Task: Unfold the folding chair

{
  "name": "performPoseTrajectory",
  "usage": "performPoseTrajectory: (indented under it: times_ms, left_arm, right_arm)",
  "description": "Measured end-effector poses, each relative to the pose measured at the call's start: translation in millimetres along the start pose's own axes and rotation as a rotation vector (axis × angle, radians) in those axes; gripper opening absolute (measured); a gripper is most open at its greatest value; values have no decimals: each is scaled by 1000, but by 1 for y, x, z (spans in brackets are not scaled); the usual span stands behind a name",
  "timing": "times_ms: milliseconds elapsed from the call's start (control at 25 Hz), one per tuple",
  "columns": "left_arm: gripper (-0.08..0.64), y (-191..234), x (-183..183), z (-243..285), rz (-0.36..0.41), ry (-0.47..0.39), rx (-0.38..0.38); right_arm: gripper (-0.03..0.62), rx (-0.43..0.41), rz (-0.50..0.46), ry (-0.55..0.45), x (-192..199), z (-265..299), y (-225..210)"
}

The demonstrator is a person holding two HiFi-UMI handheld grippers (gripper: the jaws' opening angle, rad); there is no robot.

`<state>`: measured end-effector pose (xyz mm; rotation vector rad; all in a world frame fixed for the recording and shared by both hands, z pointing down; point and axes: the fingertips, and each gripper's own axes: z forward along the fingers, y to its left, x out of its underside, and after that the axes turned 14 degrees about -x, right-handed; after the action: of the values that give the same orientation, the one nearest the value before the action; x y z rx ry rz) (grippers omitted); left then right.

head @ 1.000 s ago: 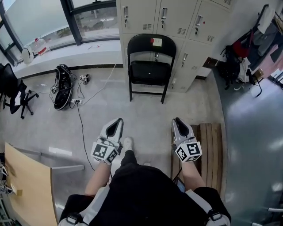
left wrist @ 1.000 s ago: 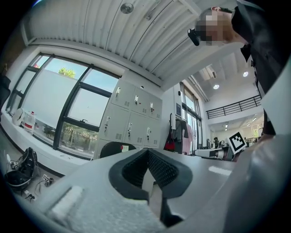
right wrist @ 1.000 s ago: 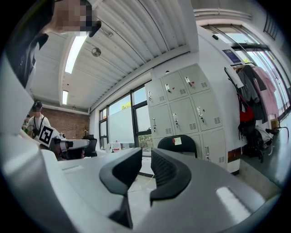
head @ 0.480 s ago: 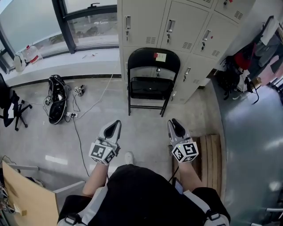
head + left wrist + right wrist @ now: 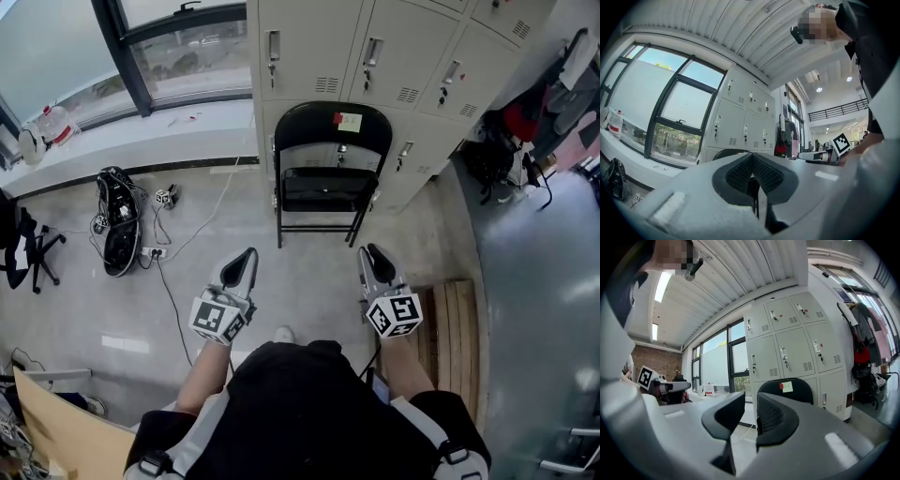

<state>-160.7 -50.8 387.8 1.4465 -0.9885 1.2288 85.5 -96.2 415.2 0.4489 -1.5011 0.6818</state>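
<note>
A black folding chair [image 5: 323, 169] stands upright against the grey lockers, a yellow note and a red tag on its backrest. Its seat looks tipped up close to the back. My left gripper [image 5: 249, 254] is held level and points at the chair from well short of it, its jaws shut with nothing in them. My right gripper [image 5: 372, 250] is level beside it, jaws a narrow gap apart and empty. The right gripper view shows the chair [image 5: 806, 387] past the right gripper [image 5: 750, 404]. In the left gripper view the chair's back [image 5: 717, 152] peeks over the left gripper [image 5: 751, 158].
Grey lockers [image 5: 375, 56] back the chair. A black bag with cables [image 5: 117, 220] lies on the floor at left, an office chair [image 5: 19, 248] further left. A wooden pallet [image 5: 450, 328] lies by my right side. Bags and clothes [image 5: 525, 131] hang at right.
The person has walked toward the chair with both grippers held out level. The chair now sits nearer and more centred in the head view.
</note>
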Motion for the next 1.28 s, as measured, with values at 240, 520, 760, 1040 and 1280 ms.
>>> performPoseTrajectory:
  times_ms: [240,520,760,1040,1280]
  left_arm:
    - [0,5,10,26,2,16,36]
    - [0,4,16,71,-3,22,62]
    - [0,12,1,121,6,-12,44]
    - [0,20,2,170,18,9,23]
    - [0,17,11,216,44,9,32]
  right_arm:
    - [81,48,26,64,22,2,-17]
    - [84,63,23,102,21,20,-55]
    - [87,11,-1,92,-7,75,-94]
    - [104,-32,26,64,-17,122,-122]
    - [106,-10,92,63,-11,143,-165]
